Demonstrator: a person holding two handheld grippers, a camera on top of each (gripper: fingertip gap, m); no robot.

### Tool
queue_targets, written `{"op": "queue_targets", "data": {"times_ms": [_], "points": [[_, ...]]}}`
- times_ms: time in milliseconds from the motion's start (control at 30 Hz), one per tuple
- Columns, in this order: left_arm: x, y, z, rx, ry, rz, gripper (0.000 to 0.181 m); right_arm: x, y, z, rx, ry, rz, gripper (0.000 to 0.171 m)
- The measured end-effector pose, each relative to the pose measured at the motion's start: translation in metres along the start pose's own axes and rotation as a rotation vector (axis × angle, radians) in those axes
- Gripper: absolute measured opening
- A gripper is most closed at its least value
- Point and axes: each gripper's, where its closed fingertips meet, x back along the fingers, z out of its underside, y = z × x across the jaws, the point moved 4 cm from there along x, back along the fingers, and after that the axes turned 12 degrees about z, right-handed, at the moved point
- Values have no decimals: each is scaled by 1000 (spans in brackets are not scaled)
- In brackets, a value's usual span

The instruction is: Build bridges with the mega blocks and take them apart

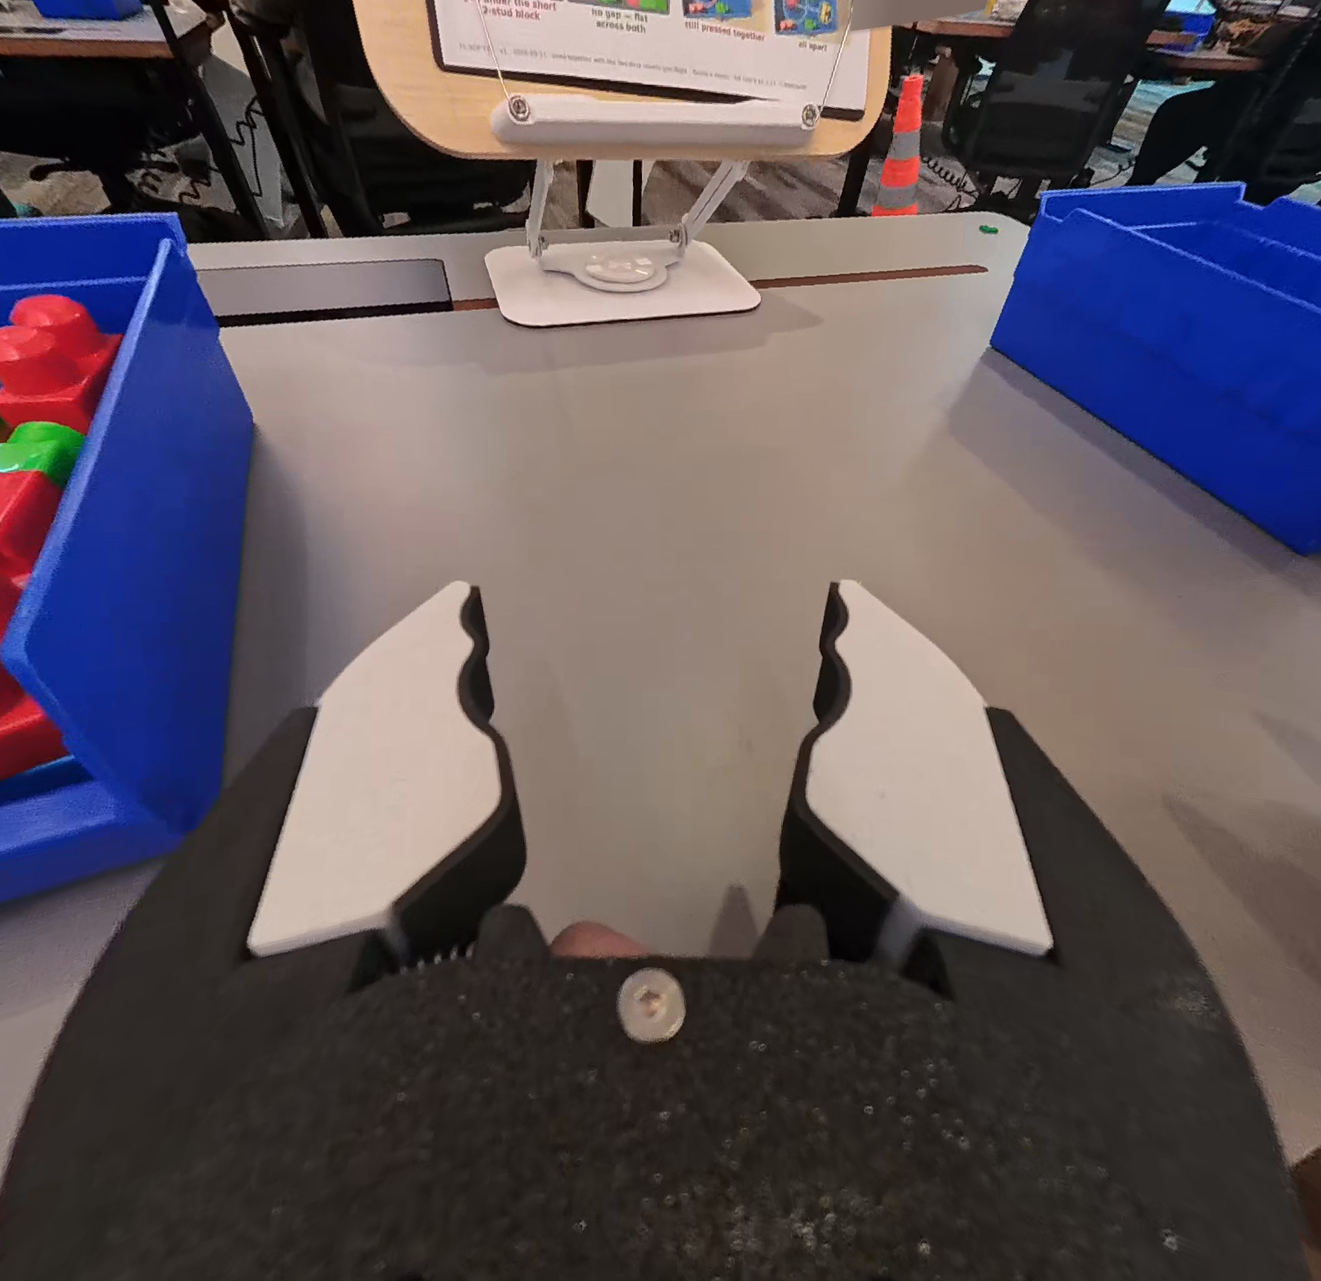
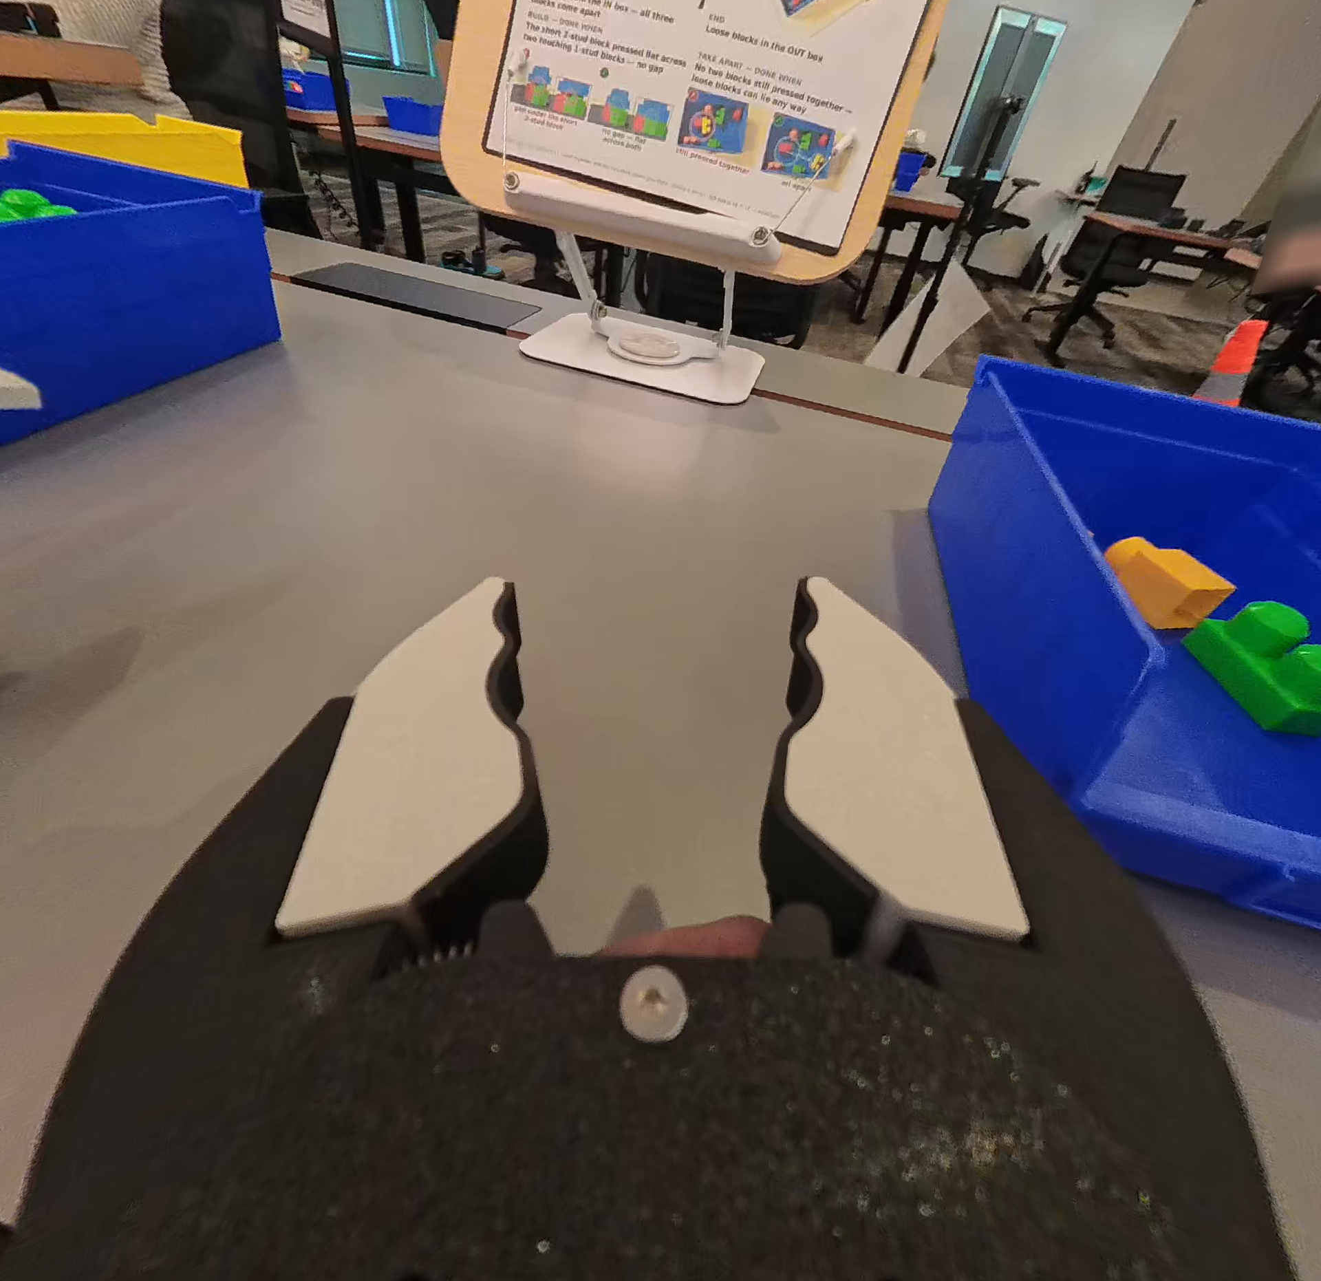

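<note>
Right now the left gripper (image 1: 654, 589) hangs released over the bare grey bench (image 1: 643, 460), its white-faced fingers (image 1: 400, 746) spread wide with nothing between them. The right gripper (image 2: 654, 585) is likewise released and empty above the same bench, jaws well apart.

Taking the wooden-backed instruction board on its white folding stand (image 1: 622, 282) as landmark, at the far middle of the bench: to the left of it and nearer the camera sits a blue plastic bin (image 1: 143, 532) holding chunky red mega blocks (image 1: 50, 360) and a green mega block (image 1: 43, 446), apparently pressed together. To the right of the stand sits a second blue plastic bin (image 2: 1036, 639); in it lie an orange mega block (image 2: 1172, 582) and a green stepped mega block (image 2: 1265, 668), touching or nearly so; whether they are joined I cannot tell.

No block stands on the open bench in front of the stand, so no bridge is in hand; I judge this a pause between cycles, with some pieces delivered to the right bin and stock left in the left one.

Nothing blocks either gripper's path; only the bin walls need clearing. Beyond the stand, an orange traffic cone (image 1: 902, 153), chairs and other desks stay well apart.
</note>
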Motion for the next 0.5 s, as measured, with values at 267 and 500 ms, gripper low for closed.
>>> {"op": "queue_targets", "data": {"times_ms": [267,500], "points": [[2,3,2,12,2,-28,89,-5,-6,-4,-7,6,-18,73],[33,36,-29,-39,-9,-148,88,-6,-10,-3,-25,16,-34,73]]}}
